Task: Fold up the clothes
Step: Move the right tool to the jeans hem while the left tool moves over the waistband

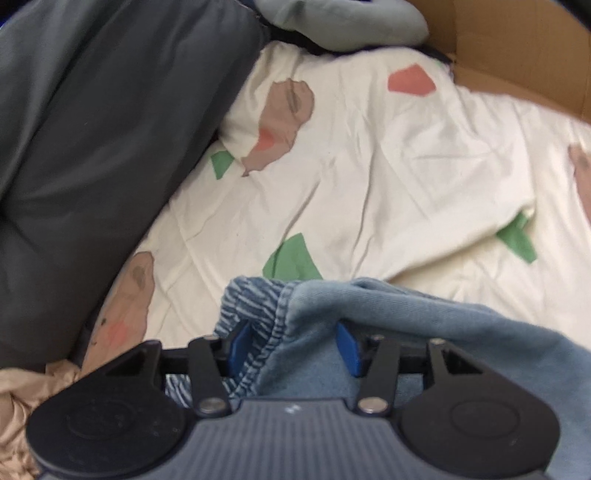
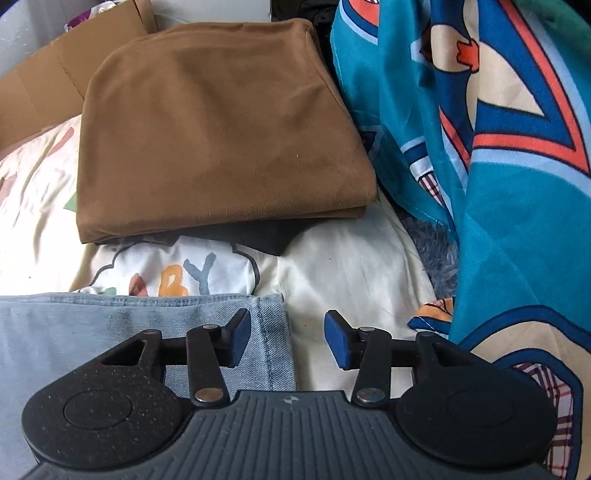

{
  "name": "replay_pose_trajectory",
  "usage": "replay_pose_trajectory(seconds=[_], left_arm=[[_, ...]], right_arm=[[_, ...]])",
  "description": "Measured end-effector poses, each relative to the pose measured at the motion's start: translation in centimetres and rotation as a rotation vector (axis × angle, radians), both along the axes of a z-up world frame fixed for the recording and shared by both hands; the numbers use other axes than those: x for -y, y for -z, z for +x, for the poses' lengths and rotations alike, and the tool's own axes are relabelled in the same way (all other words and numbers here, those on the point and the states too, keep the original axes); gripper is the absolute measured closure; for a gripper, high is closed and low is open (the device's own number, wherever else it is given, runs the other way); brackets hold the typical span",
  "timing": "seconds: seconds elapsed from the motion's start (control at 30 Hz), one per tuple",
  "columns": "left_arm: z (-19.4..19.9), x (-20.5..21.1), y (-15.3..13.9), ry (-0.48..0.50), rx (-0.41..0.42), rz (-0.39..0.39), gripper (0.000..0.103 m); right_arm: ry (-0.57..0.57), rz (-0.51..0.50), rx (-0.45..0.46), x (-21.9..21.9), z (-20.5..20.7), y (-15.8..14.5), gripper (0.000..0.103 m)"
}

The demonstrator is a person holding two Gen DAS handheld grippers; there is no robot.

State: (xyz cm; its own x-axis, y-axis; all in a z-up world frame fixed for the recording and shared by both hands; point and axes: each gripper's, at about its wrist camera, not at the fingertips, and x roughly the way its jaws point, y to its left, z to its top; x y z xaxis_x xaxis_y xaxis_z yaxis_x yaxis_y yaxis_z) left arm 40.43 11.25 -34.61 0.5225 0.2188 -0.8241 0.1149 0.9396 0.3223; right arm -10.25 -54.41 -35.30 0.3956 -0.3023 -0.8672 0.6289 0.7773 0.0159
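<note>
Left wrist view: the left gripper (image 1: 291, 347) points down at a bed, its blue pads (image 1: 242, 345) standing about half apart with the elastic waistband of a pair of light blue jeans (image 1: 388, 306) bunched between them. The denim lies loose in the gap and drapes off to the right; whether the pads press on it cannot be told from this angle. The jeans rest on a cream bedsheet (image 1: 369, 166) printed with green, red and tan shapes. A dark grey pillow (image 1: 92, 147) lies along the sheet's left side, a pale blue-grey cloth (image 1: 343, 22) sits at the top, a cardboard box (image 1: 517, 48) stands at the upper right, and a beige satin fabric (image 1: 18, 406) shows at the lower left.

Right wrist view: the right gripper (image 2: 288, 341) also stands about half open, and nothing is caught between its pads. Its left pad (image 2: 240, 339) hovers over the hem corner of the jeans (image 2: 110, 332), which lie flat on the bedsheet (image 2: 351, 266); the right pad is over bare sheet. Just beyond the hem lies a white garment (image 2: 177, 266) with coloured letters, and past it a folded brown cloth (image 2: 221, 129). A bright blue patterned blanket (image 2: 498, 184) hangs along the right side.
</note>
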Motion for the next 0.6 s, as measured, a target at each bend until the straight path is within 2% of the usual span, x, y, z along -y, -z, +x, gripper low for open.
replay_pose_trajectory(seconds=[0.17,0.6], left_arm=[[1.2,0.2,1.3,0.012,0.000,0.000,0.050],[5.5,0.9,2.5,0.029,-0.102,0.042,0.050]], right_arm=[[-0.021,-0.012,-0.010,-0.4,0.6,0.3,0.052],[-0.068,-0.034,-0.010,-1.4,3.2,0.4,0.052]])
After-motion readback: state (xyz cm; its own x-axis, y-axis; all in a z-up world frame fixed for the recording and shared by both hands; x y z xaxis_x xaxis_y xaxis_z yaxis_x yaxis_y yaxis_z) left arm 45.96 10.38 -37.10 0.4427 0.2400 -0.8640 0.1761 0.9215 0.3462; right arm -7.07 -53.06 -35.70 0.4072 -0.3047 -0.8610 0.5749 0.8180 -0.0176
